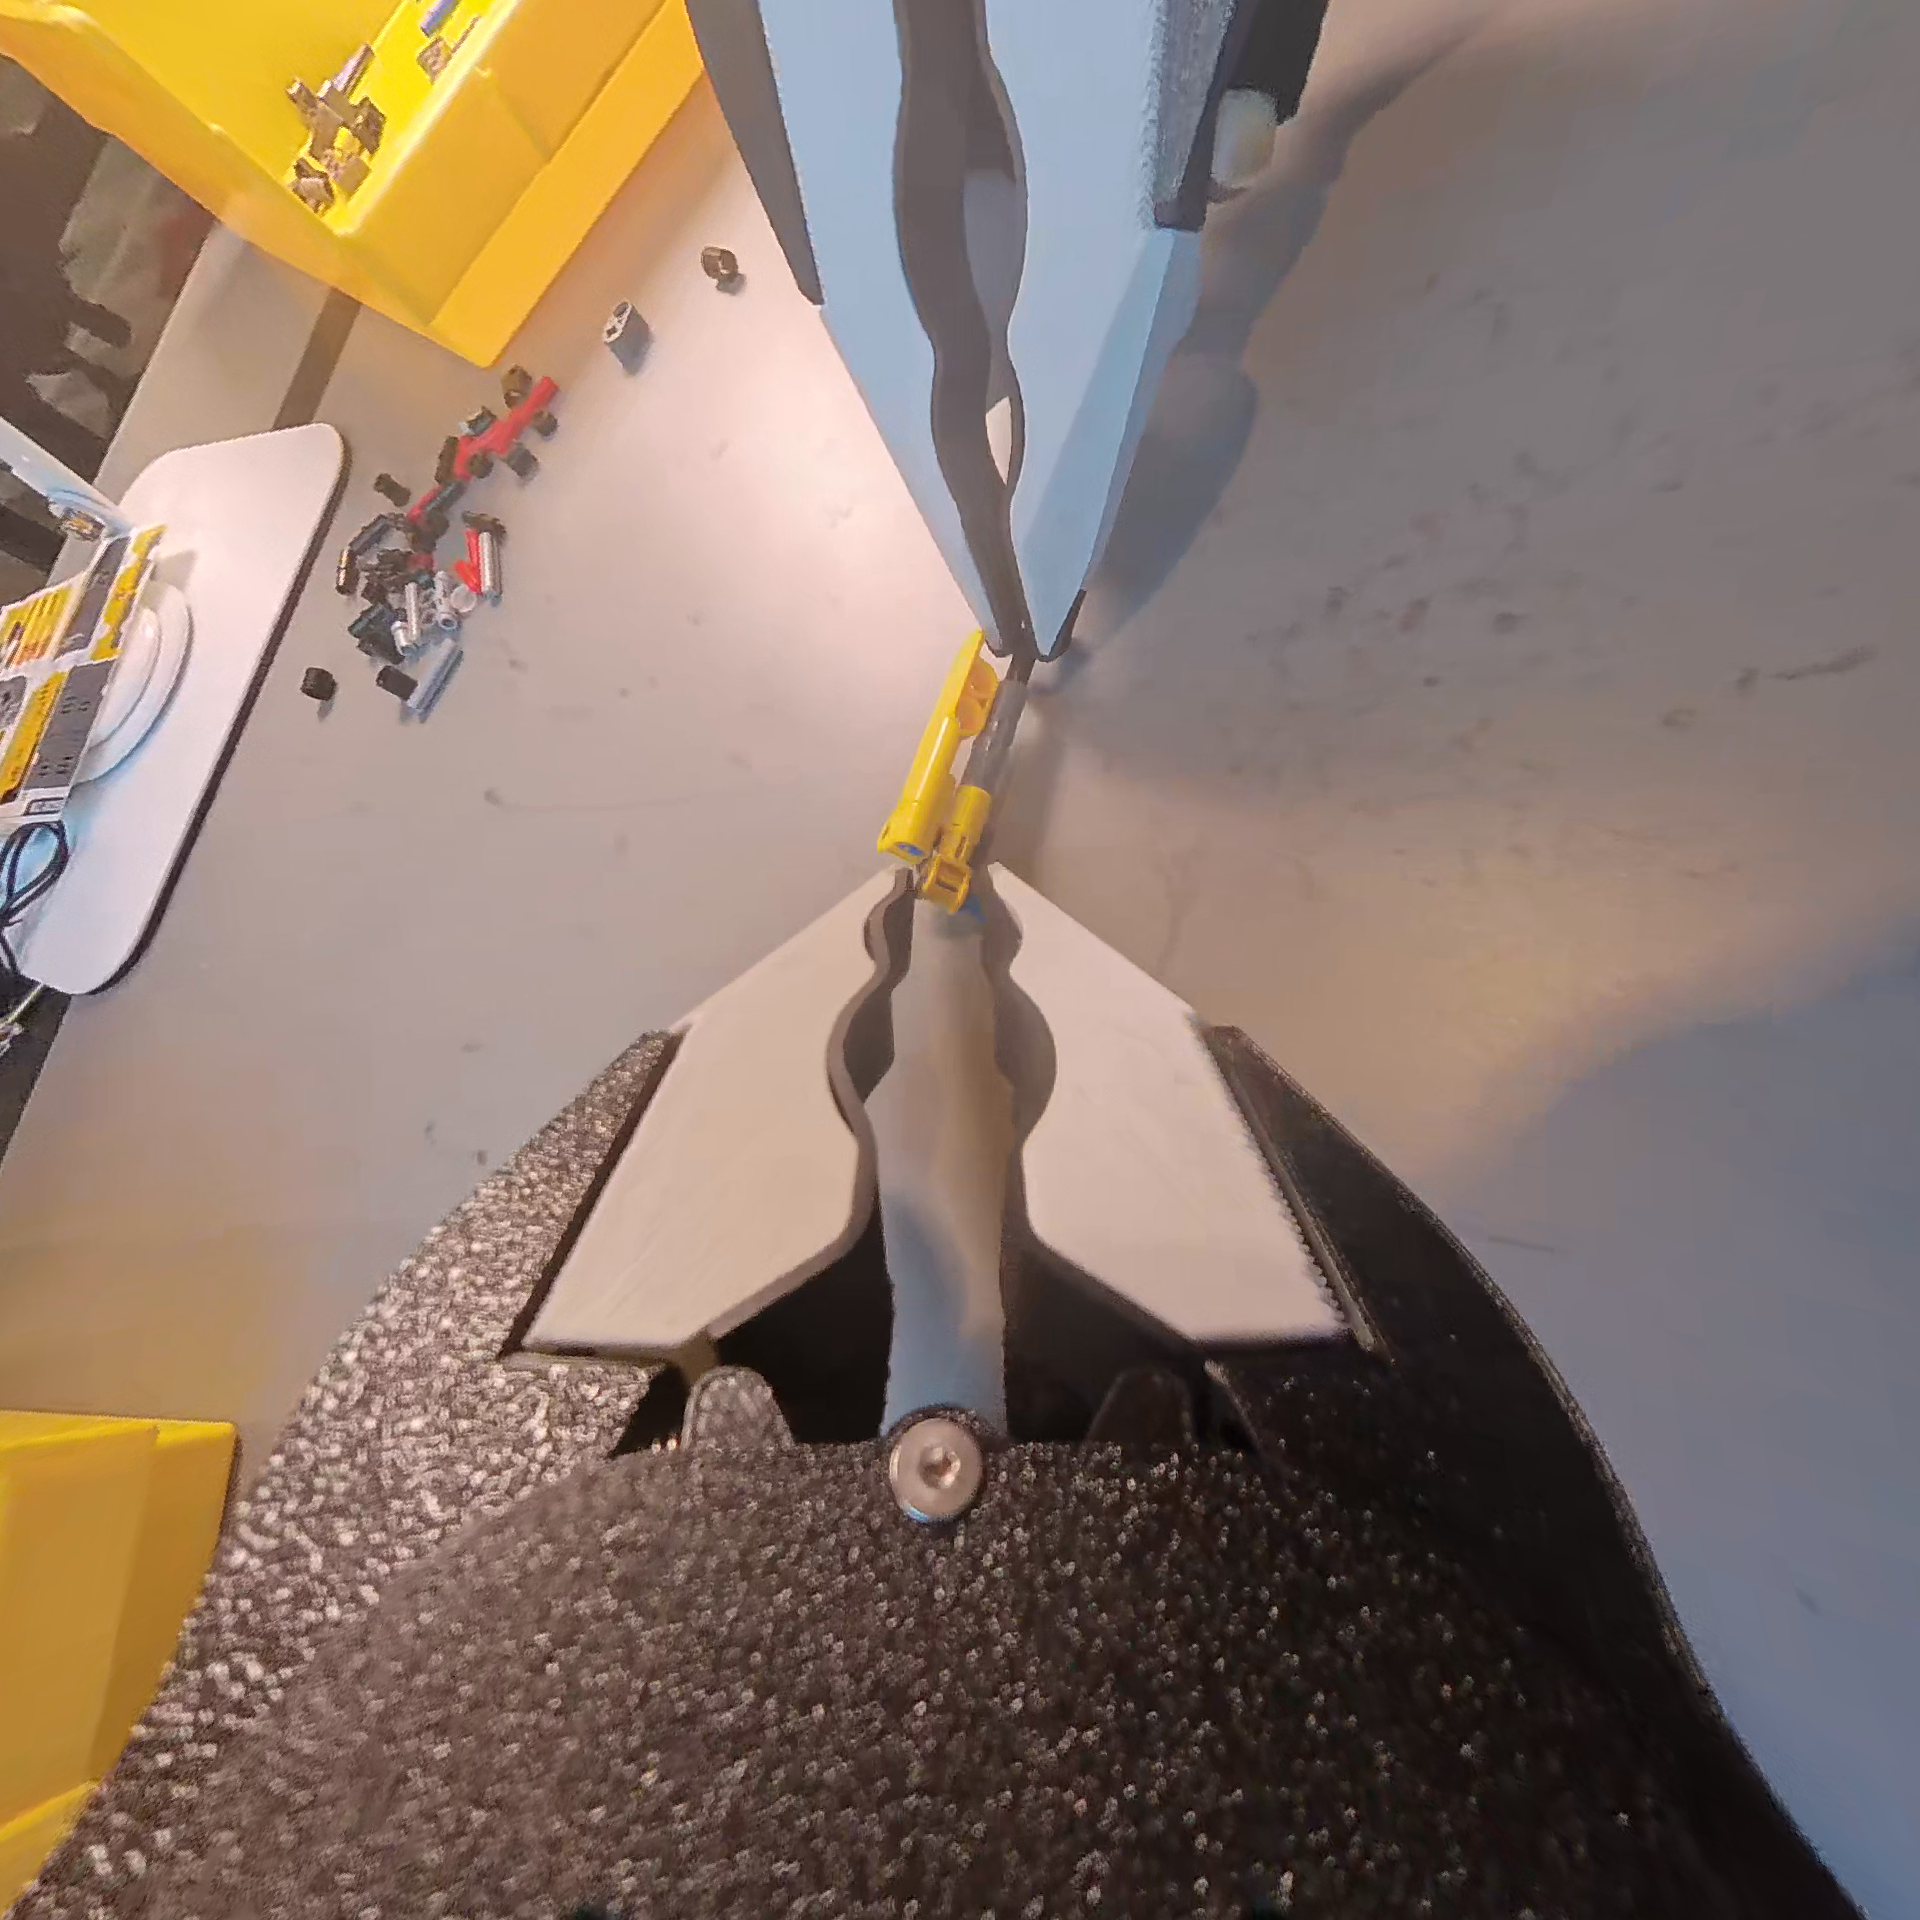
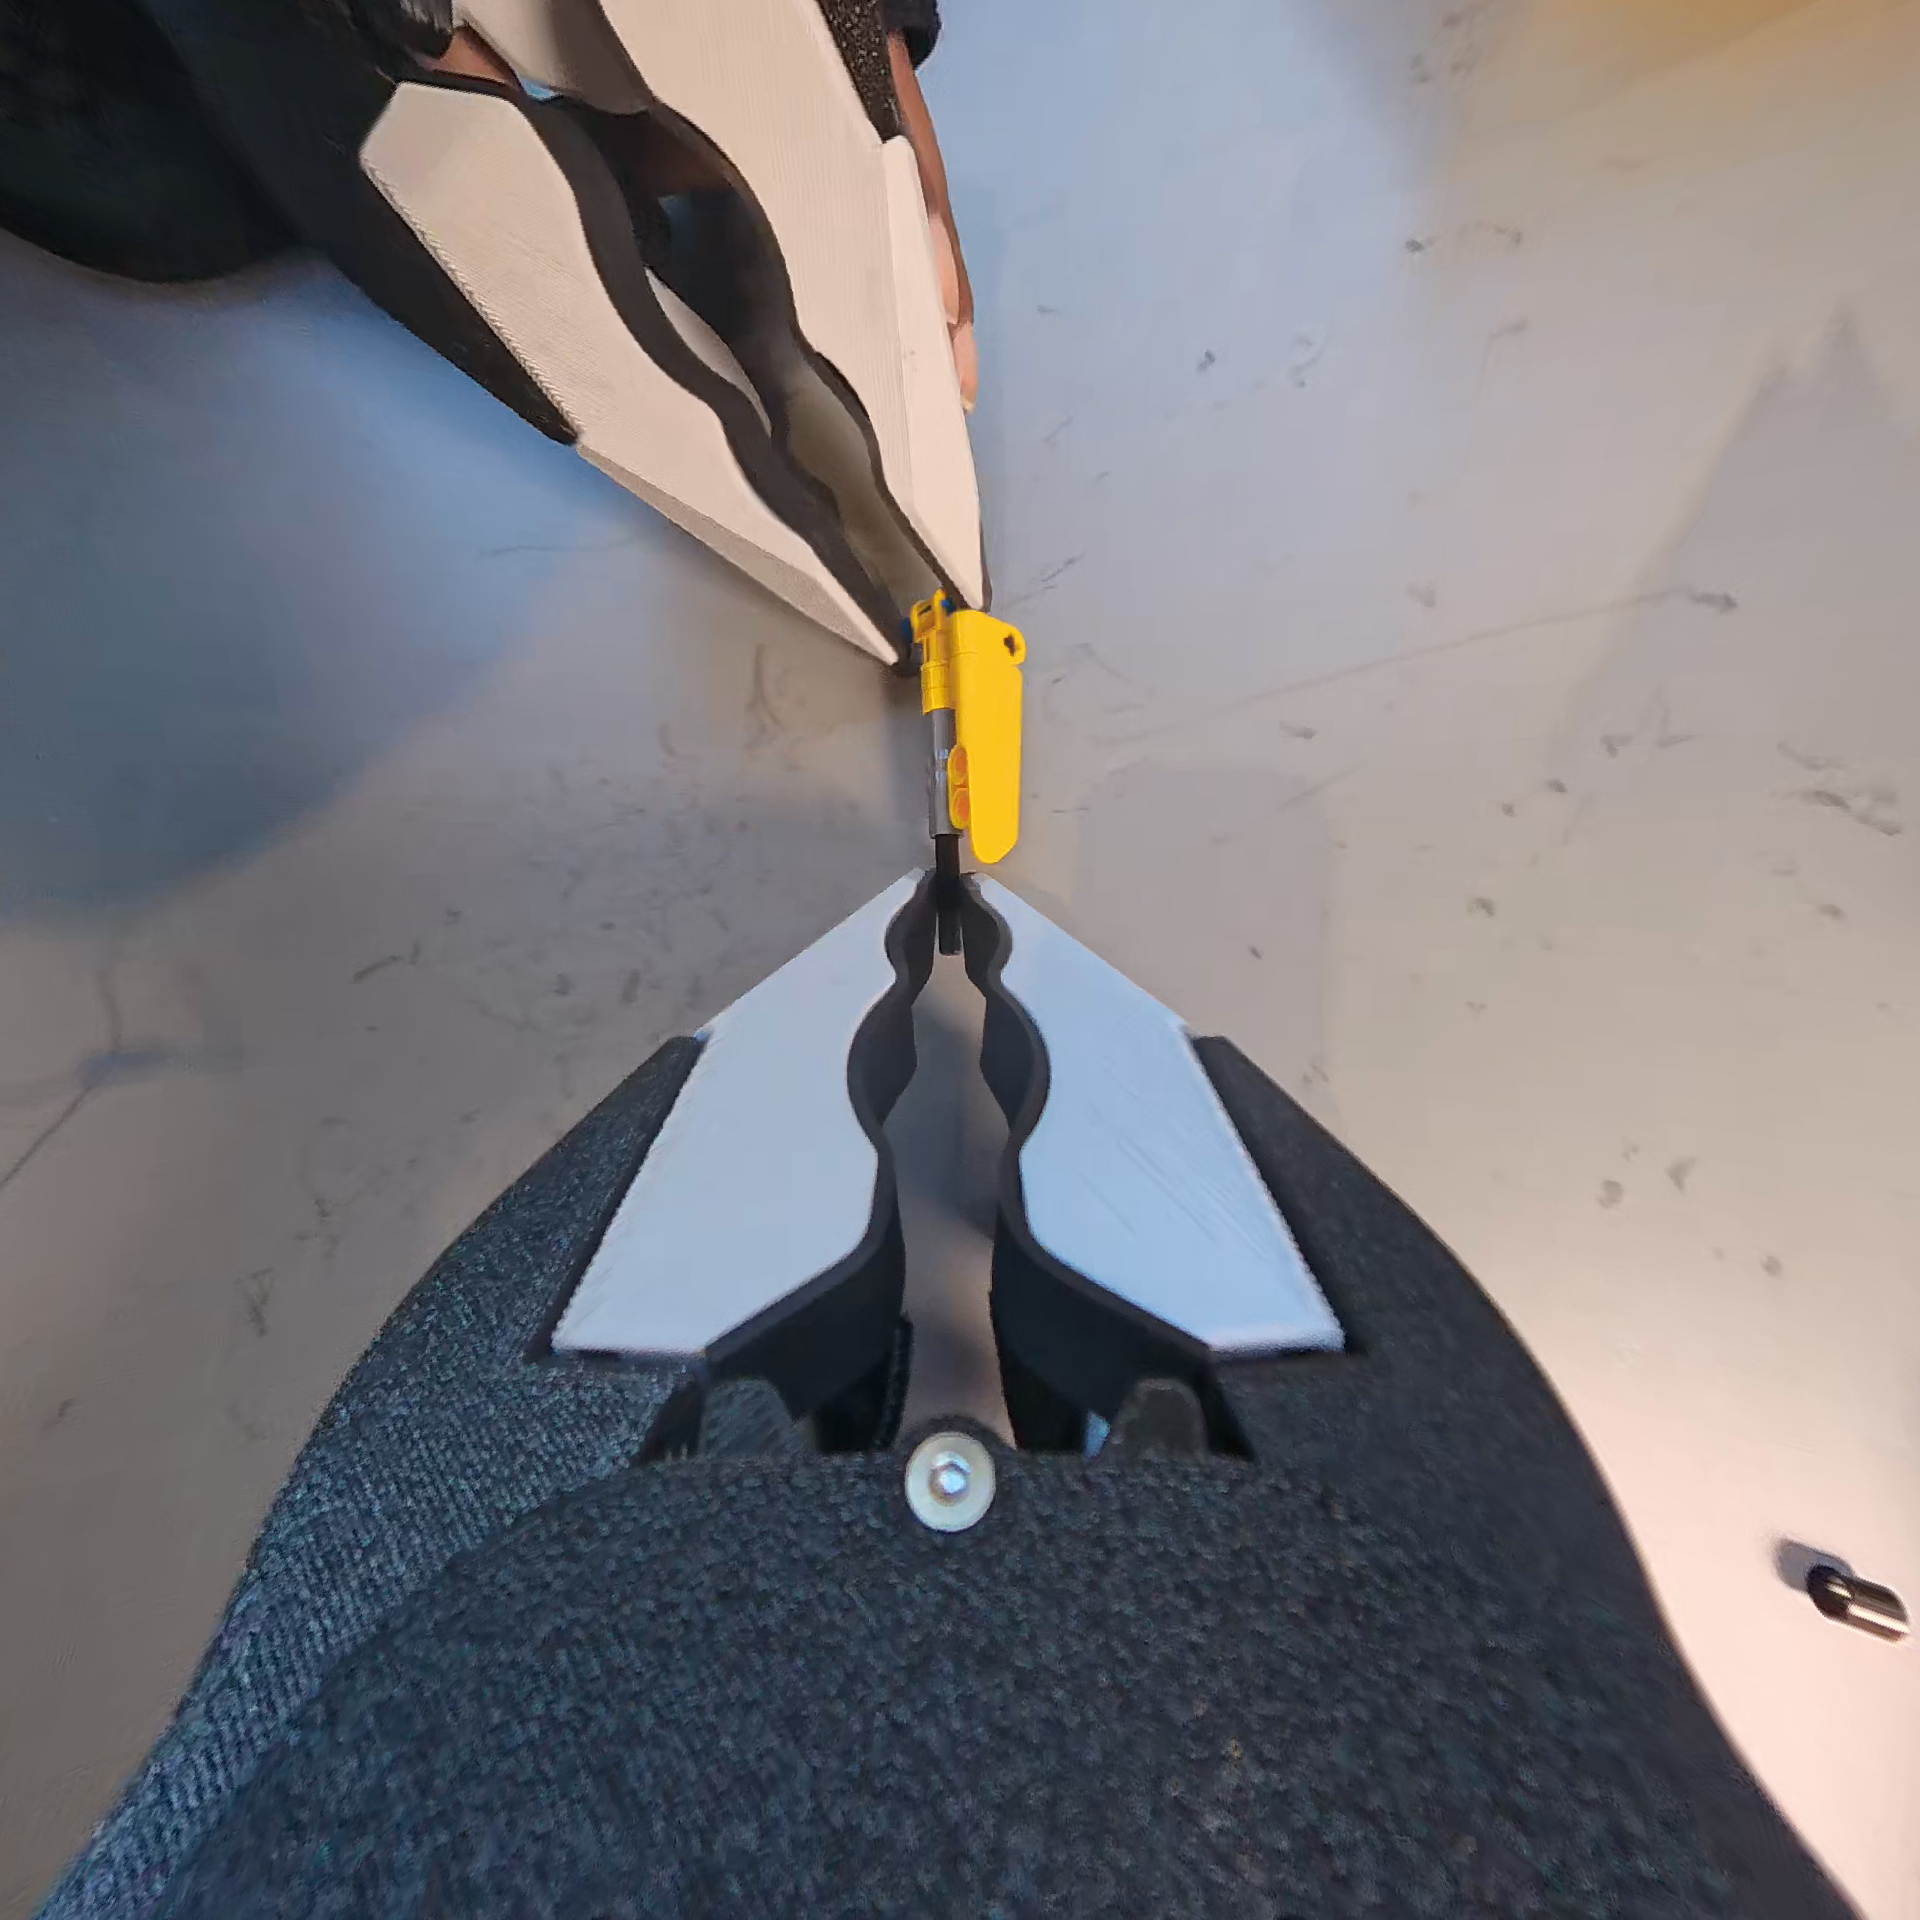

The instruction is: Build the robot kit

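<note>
A small yellow brick assembly (image 1: 940,753) with a thin black axle along its side is held above the grey table (image 1: 1455,623) between both grippers. My left gripper (image 1: 940,883) is shut on the yellow connector end of the assembly. In the left wrist view my right gripper (image 1: 1023,649) comes in from the top, pinching the far end. In the right wrist view the yellow assembly (image 2: 982,727) hangs ahead, and my right gripper (image 2: 945,883) is shut on the black axle (image 2: 948,914) sticking out of it. My left gripper (image 2: 935,629) grips the far yellow end.
A pile of small black, red and grey parts (image 1: 447,551) lies at the left. Yellow bins (image 1: 416,156) stand at the back left and another yellow bin (image 1: 94,1610) at the near left. A white board (image 1: 197,644) carries a printed booklet (image 1: 62,623). A loose dark pin (image 2: 1860,1605) lies at the right. The tips of one gripper are about 5 cm away from the tips of the other.
</note>
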Demonstrator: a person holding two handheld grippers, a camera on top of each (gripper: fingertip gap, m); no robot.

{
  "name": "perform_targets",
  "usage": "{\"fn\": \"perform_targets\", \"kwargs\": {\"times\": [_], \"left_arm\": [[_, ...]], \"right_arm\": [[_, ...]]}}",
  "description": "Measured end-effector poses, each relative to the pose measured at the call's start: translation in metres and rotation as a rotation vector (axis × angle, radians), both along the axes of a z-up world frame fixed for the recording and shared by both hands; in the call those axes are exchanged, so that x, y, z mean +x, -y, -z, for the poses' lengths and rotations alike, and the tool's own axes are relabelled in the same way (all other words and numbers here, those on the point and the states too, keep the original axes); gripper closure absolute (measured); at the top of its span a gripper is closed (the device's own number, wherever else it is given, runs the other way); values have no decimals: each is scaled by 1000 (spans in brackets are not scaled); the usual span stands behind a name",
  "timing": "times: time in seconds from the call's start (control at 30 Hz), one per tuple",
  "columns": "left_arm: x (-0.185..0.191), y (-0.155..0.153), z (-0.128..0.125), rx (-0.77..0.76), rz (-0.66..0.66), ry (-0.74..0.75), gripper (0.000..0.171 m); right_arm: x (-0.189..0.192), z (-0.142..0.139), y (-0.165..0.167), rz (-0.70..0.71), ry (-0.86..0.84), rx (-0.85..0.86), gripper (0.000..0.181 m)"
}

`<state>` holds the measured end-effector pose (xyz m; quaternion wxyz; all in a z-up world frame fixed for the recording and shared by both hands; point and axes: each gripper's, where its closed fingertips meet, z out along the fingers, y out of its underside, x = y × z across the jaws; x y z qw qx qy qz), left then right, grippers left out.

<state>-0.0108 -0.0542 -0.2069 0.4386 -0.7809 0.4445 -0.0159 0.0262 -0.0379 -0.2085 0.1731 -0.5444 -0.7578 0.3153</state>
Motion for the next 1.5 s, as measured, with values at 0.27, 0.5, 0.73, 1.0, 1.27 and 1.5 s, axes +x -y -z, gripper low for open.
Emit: {"fn": "perform_targets", "kwargs": {"times": [0.27,0.5,0.73,1.0,1.27,1.5], "left_arm": [[-12,-14,0,5,-91,8,162],[-28,-18,-30,85,-174,187,126],[-91,-32,-98,339,-424,498,110],[-122,-28,-112,404,-523,581,117],[-140,-28,-110,406,-572,659,163],[-142,-27,-116,421,-571,697,164]], "right_arm": [[-3,-6,-21,71,-53,65,168],[-10,-38,-46,181,-251,94,158],[-16,-80,-83,369,-533,45,138],[-14,-93,-106,483,-670,116,132],[-16,-99,-126,555,-734,131,143],[-21,-111,-149,633,-812,166,155]]}}
